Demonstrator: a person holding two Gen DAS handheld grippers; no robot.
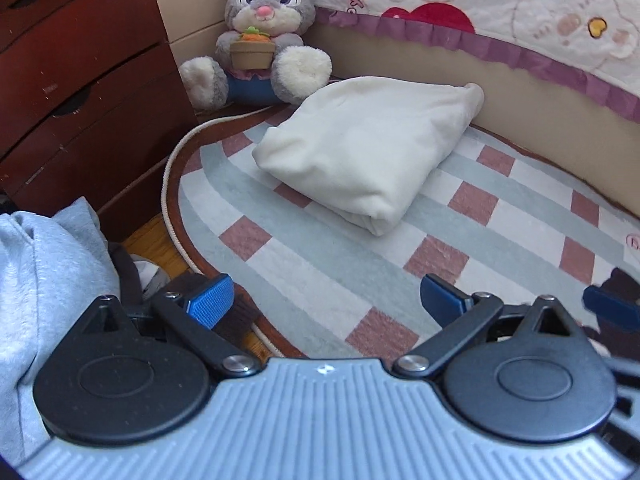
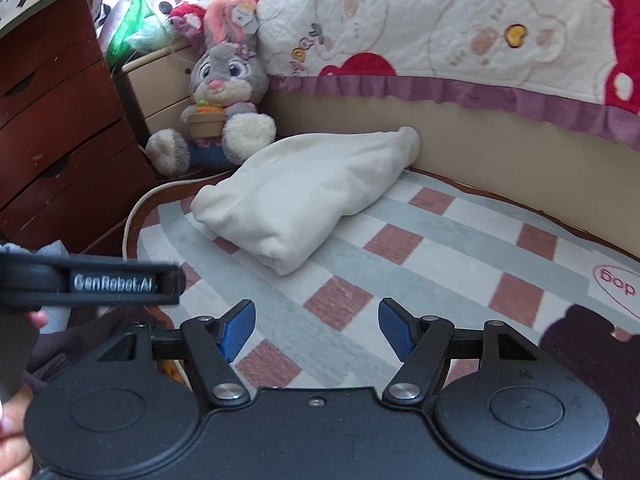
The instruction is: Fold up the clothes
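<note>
A cream garment (image 1: 366,148) (image 2: 304,192) lies folded into a thick bundle on the checked rug (image 1: 360,256) (image 2: 400,256), close to the bed base. My left gripper (image 1: 326,300) hovers open over the rug, well short of the bundle, with nothing between its blue pads. My right gripper (image 2: 316,330) is likewise open and empty, low over the rug and nearer to me than the bundle. A light grey garment (image 1: 40,280) is heaped at the left of the left wrist view. A dark brown garment (image 2: 580,344) lies on the rug at the right.
A plush rabbit (image 1: 260,40) (image 2: 220,104) sits against the bed corner behind the bundle. A red-brown chest of drawers (image 1: 80,80) (image 2: 60,128) stands to the left. The bed with its quilted cover (image 1: 520,12) (image 2: 440,20) bounds the far side. A hand (image 2: 12,452) shows at the lower left.
</note>
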